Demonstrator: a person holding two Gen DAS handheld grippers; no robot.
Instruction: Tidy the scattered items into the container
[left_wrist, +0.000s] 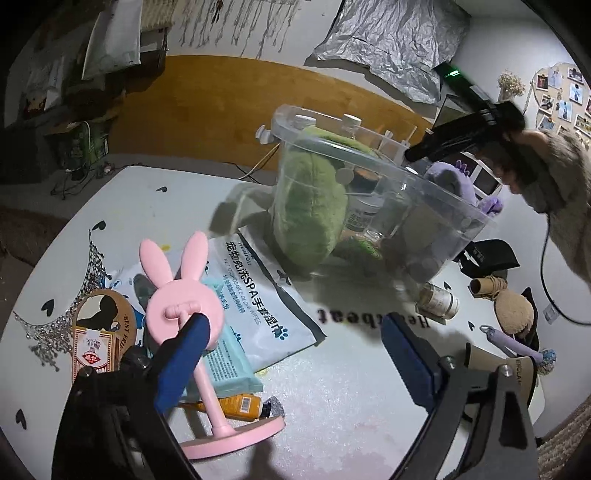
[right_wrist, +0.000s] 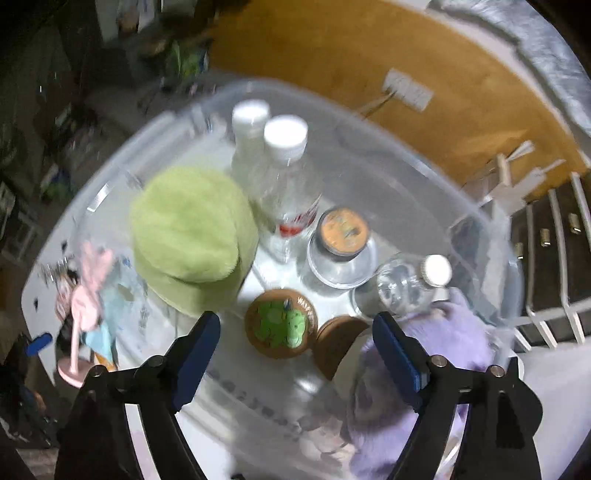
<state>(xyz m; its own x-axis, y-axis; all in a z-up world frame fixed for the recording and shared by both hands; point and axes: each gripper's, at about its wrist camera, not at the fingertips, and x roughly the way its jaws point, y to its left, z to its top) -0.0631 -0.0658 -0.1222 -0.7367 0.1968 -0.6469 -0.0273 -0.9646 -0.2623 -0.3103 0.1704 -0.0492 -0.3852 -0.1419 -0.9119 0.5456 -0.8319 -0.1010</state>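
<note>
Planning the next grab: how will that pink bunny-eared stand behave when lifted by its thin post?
The pink bunny stand looks like rigid plastic, so probably stiff and light. Its broad head on a thin post may swing in the left gripper. The smooth post may slip.

Right gripper (right_wrist: 295, 354) hangs wide open over the clear bin (right_wrist: 369, 125), green plush (right_wrist: 192, 236) at 10 o'clock
</note>
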